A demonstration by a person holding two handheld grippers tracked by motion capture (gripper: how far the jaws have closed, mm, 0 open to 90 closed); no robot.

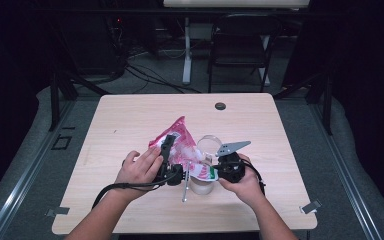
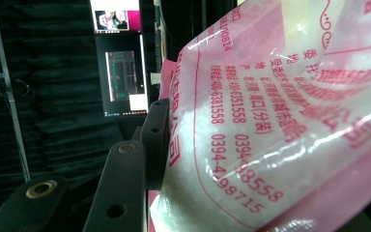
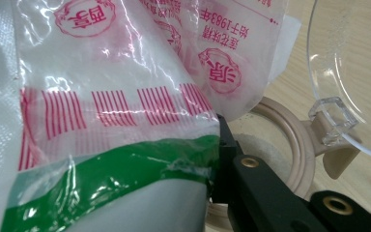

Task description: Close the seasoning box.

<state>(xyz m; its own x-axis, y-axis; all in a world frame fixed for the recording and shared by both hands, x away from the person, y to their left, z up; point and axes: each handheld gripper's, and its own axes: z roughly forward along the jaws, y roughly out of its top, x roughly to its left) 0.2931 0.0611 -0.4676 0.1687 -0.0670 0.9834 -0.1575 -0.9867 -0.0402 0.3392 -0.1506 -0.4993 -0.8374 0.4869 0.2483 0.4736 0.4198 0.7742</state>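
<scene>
Near the middle of the table's [image 1: 130, 110] front half, a person holds a pink and white bag [image 1: 180, 142] with both grippers, lifted off the wood and tilted over a jar [image 1: 203, 184].

The left gripper [image 1: 166, 150] clamps the bag from its left side. In the left gripper view one black jaw presses flat against the plastic, with white grains bulging inside the bag [image 2: 280, 121] just past it; the other jaw is hidden behind the bag.

The right gripper [image 1: 219, 167] pinches the bag's lower end, by the green stripe. In the right gripper view the green band of the bag [image 3: 101, 121] lies against a black jaw, and the jar's beige rim [image 3: 294, 145] sits just beyond, with white grains inside. The jar's clear hinged lid [image 3: 348, 72] stands open at the far side of the rim.

A thin metal rod [image 1: 185, 187] lies on the table just left of the jar. A small dark round disc [image 1: 220, 106] sits near the table's far edge, well apart from the hands.
</scene>
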